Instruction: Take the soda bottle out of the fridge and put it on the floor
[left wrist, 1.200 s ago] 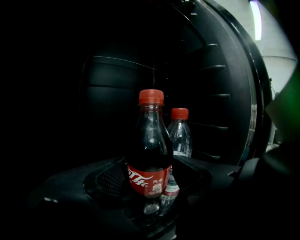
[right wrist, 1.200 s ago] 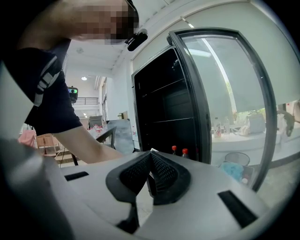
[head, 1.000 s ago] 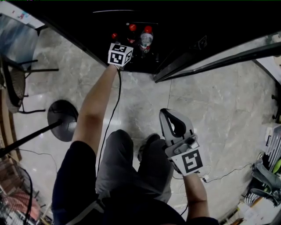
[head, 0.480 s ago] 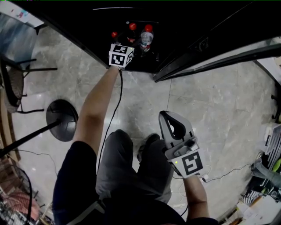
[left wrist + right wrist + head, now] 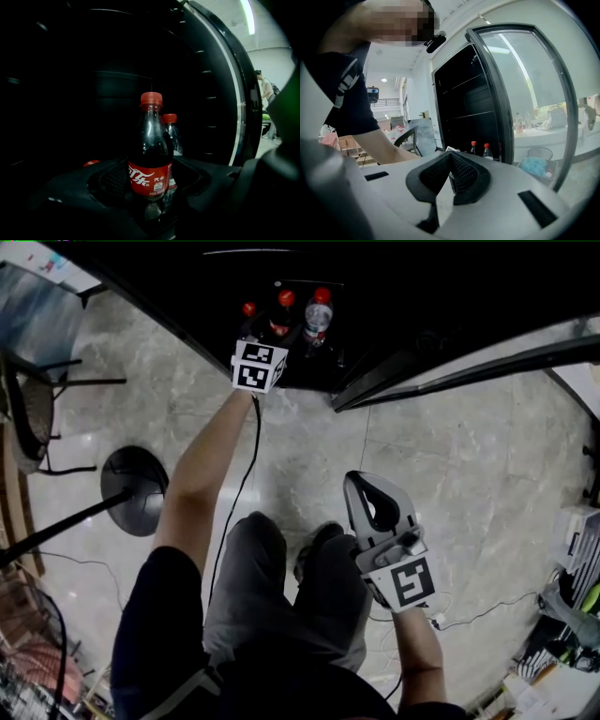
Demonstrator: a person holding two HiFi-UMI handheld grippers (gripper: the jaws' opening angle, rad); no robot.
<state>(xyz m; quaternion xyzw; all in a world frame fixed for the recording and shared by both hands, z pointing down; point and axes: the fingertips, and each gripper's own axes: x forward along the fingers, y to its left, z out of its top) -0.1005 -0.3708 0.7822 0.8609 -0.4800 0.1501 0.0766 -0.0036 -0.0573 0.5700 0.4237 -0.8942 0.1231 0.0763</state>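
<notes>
Red caps are showing in the dark of the open fridge (image 5: 403, 277), so the task is only just getting under way. The door is standing open and an arm is stretched in, but nothing is out and the floor (image 5: 450, 456) in front of the fridge is bare of bottles.

At the left of the fridge's bottom shelf, a lone red cap (image 5: 91, 162) is peeking up low down. Next to it the soda bottle (image 5: 150, 154) is standing upright on that shelf, well inside the fridge. The left gripper (image 5: 152, 187) is reaching in around it with its jaws spread apart. The bottle is sitting in the gap between them, and I judge that neither pad is pressing on it yet. Just behind it and to its right, a clear bottle (image 5: 172, 133) is waiting.

Further right, the fridge door (image 5: 469, 362) is swung wide. Outside the fridge, the right gripper (image 5: 361, 486) is hanging over the floor by the person's knee, jaws pressed together on nothing.

Closing on the bottle, lifting it clear and setting it down on the floor are all yet to come.
</notes>
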